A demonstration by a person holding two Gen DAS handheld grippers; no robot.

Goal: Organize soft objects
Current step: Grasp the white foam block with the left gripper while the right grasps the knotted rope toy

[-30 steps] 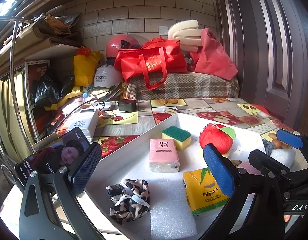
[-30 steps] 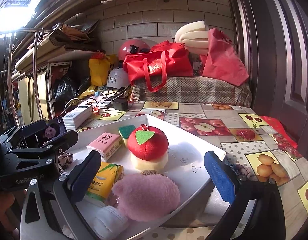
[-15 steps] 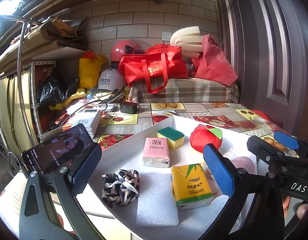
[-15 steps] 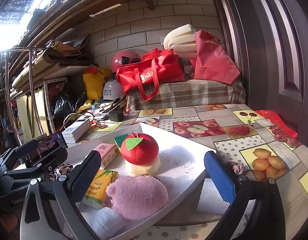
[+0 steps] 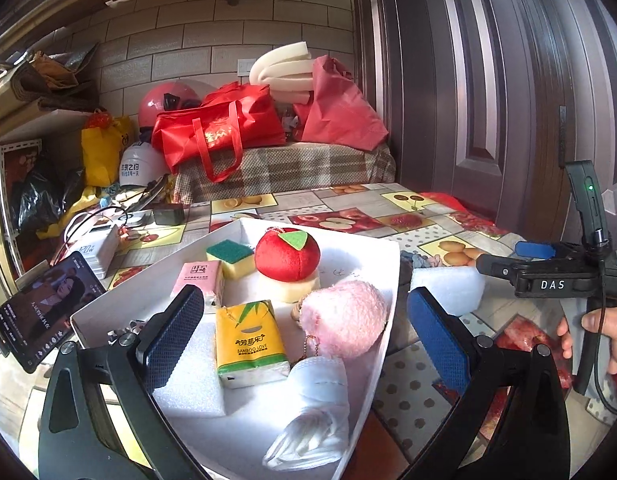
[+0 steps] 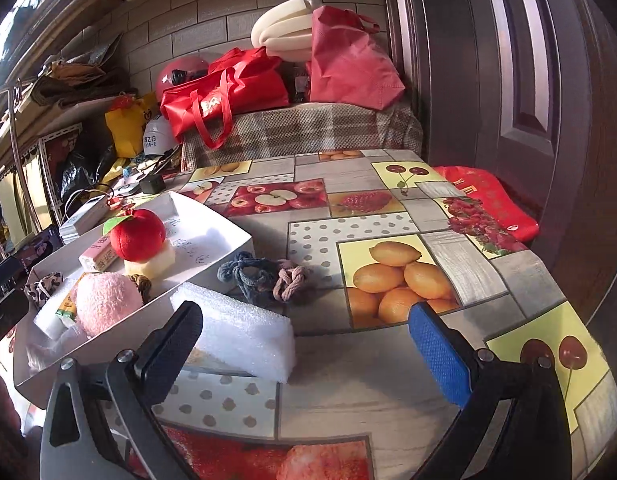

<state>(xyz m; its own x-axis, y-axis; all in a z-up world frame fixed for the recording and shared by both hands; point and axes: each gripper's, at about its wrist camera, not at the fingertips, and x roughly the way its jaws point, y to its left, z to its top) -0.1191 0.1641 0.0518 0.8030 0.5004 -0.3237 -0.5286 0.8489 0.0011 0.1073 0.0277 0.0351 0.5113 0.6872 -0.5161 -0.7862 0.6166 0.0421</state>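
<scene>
A white tray (image 5: 360, 240) holds a red plush apple (image 5: 287, 254), a pink pompom (image 5: 342, 318), a yellow tissue pack (image 5: 248, 342), a pink tissue pack (image 5: 198, 280), a green-yellow sponge (image 5: 231, 257) and a white face mask (image 5: 312, 412). My left gripper (image 5: 304, 338) is open and empty above the tray's near end. My right gripper (image 6: 308, 338) is open and empty over the table, just behind a white foam block (image 6: 236, 330). A blue-grey knotted rope (image 6: 246, 276) and a brown one (image 6: 289, 283) lie on the table beside the tray (image 6: 224, 248).
A phone (image 5: 40, 312) leans at the left of the tray. A power bank (image 5: 98, 246) and cables lie behind it. Red bags (image 5: 216, 128) sit on a plaid-covered bench at the back. A red cloth (image 6: 492, 204) lies by the door on the right.
Both grippers swung to the right. The left view now centres on the tray's near end; the right view left the tray and now faces the foam block and ropes on the table.
</scene>
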